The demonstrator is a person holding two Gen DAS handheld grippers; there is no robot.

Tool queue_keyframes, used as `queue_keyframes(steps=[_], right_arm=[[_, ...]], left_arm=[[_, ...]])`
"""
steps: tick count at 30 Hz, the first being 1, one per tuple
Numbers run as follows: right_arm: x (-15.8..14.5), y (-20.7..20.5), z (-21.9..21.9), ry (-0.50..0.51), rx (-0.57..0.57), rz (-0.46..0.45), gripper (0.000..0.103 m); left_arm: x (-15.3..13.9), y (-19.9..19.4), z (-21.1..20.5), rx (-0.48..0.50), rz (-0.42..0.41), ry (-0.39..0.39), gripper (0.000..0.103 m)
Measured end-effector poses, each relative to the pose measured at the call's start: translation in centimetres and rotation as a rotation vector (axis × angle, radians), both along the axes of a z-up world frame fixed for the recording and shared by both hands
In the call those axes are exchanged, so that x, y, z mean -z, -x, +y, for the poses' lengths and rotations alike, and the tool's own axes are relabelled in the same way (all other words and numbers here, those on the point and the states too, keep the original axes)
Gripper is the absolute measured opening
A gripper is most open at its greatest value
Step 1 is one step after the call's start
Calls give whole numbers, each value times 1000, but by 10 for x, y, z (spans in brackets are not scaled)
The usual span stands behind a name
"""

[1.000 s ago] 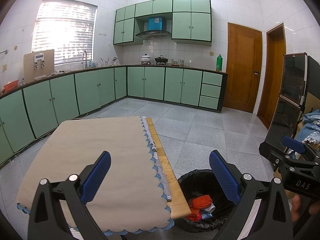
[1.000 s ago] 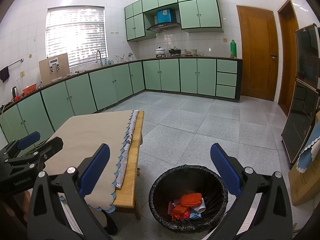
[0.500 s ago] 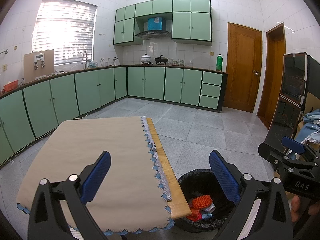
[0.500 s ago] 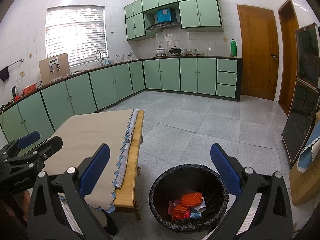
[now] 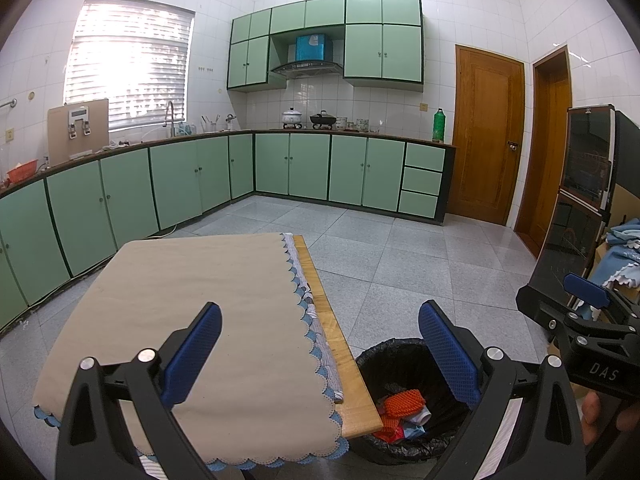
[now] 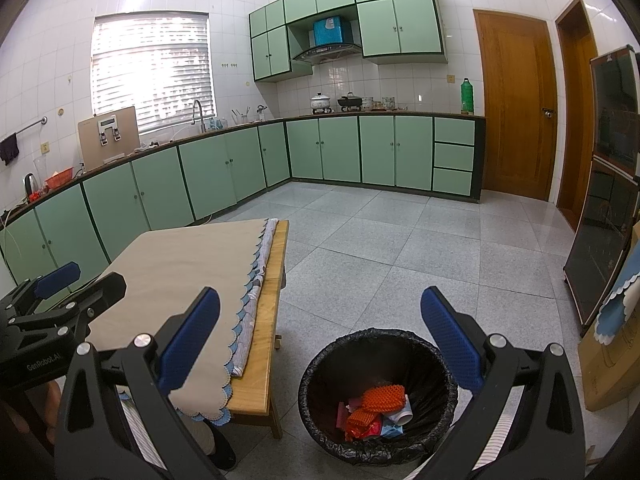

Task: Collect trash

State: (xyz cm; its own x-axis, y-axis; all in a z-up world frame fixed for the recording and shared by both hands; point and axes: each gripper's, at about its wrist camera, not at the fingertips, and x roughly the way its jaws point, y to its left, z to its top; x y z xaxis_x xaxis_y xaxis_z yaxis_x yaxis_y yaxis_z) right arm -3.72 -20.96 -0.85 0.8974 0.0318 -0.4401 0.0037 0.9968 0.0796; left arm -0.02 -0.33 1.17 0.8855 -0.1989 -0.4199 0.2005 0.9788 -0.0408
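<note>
Looking across the kitchen, we saw green cabinets (image 5: 180, 184) running along the far walls, a window (image 5: 128, 60) with blinds over the sink, and two wooden doors (image 5: 488, 136) at the right. Grey floor tiles (image 6: 400, 248) lay bare between the cabinets and us. Nearer, we had a low wooden table (image 5: 320, 292) under a beige cloth (image 5: 208, 300) with a blue scalloped edge; nothing sat on the cloth. A dark glass-fronted cabinet (image 6: 608, 200) stood at the right, with a cardboard box (image 6: 608, 368) and a blue cloth just beside it.

We saw the trash bin (image 6: 320, 360), lined with a black bag, standing on the floor just beside the table's near corner. The trash (image 6: 376, 408) lay in its bottom: an orange mesh piece on top, with red, pink, blue and white scraps under it. In the left wrist view the table corner hid part of the bin.

We held the left gripper (image 5: 320, 352) over the near edge of the table, its blue pads wide apart with nothing between them. The right gripper (image 6: 320, 344) hung above the bin, its pads equally spread and empty. Each gripper showed at the edge of the other's view, with fingers (image 5: 592, 412) of a hand visible behind the right one.
</note>
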Motion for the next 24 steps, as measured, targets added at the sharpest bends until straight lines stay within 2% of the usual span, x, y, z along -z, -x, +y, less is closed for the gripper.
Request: queue_keyframes(steps=[24], right_arm=[[0, 0, 1, -1, -2, 3, 98]], left_arm=[[0, 0, 0, 0, 0, -1, 97]])
